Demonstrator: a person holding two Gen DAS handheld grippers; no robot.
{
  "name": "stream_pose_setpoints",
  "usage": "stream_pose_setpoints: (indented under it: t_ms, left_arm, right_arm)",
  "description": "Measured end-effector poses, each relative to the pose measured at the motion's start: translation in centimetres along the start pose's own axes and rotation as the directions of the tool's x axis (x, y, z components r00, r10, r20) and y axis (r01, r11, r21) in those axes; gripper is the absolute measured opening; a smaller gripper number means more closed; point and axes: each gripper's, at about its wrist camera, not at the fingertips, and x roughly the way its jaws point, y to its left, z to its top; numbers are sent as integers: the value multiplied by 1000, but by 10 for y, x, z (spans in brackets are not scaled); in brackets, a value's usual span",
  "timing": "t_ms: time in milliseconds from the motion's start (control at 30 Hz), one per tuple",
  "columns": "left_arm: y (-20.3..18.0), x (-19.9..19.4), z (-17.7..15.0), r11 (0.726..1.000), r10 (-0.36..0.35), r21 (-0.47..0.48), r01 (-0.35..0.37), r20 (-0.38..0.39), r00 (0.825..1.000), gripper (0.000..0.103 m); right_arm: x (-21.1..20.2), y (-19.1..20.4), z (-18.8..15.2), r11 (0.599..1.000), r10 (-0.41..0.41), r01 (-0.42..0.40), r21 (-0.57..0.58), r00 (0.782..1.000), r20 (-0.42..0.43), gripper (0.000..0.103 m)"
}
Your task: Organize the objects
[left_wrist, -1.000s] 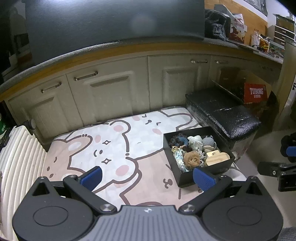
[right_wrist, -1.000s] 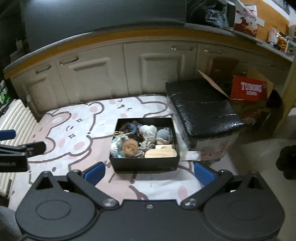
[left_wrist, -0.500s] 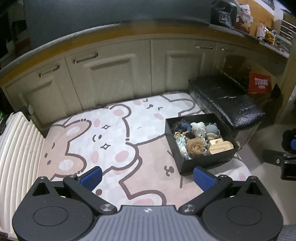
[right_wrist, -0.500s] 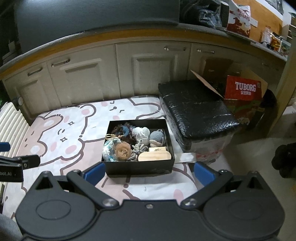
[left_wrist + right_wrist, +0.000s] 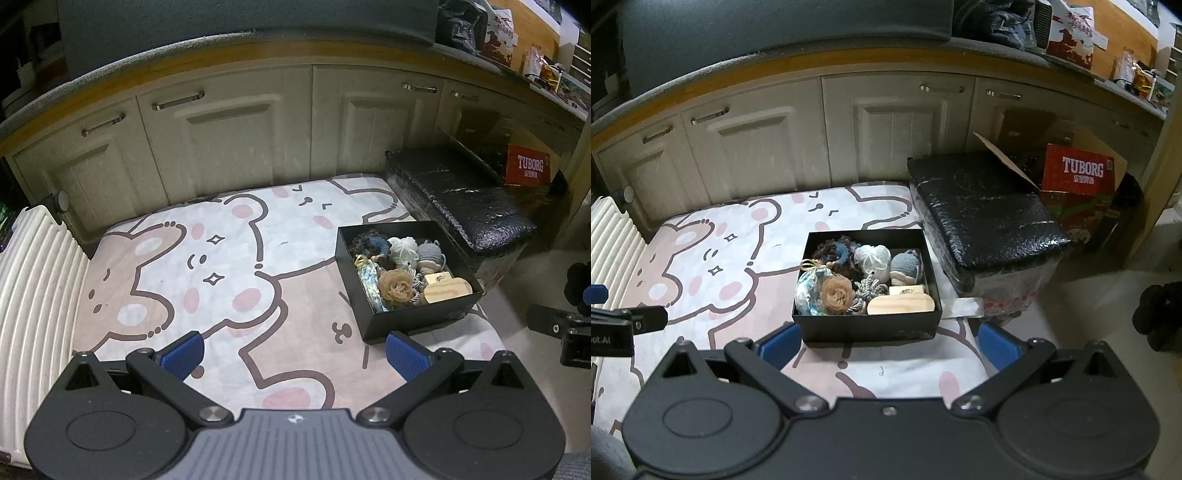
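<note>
A black open box [image 5: 866, 327] sits on the right part of a bear-print mat [image 5: 713, 258]. It holds a tan fabric flower [image 5: 836, 293], a white pouf [image 5: 873, 258], a grey knitted piece [image 5: 905, 266], a wooden block [image 5: 900, 305] and dark yarn items. The box also shows in the left wrist view [image 5: 413, 321]. My right gripper [image 5: 888, 341] is open and empty, just in front of the box. My left gripper [image 5: 293, 354] is open and empty over the mat [image 5: 207, 280], left of the box.
Cream cabinet doors [image 5: 229, 133] run along the back. A black wrapped bench [image 5: 982, 206] stands right of the mat, with a red Tuborg carton [image 5: 1078, 173] behind it. A white ribbed suitcase [image 5: 33, 295] lies at the mat's left edge.
Both grippers have drawn back and risen a little, so the box and mat sit slightly farther off. Both stay open and empty.
</note>
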Motion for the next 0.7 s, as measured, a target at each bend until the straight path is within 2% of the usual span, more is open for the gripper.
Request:
stream_pose_setpoints:
  t_ms: [700]
  left_arm:
    - [1,0,-1,1000,-7,-7,7,-3,1000,103]
  right_arm:
    - [0,5,1,1000,-17,17,-17,1000,5,103]
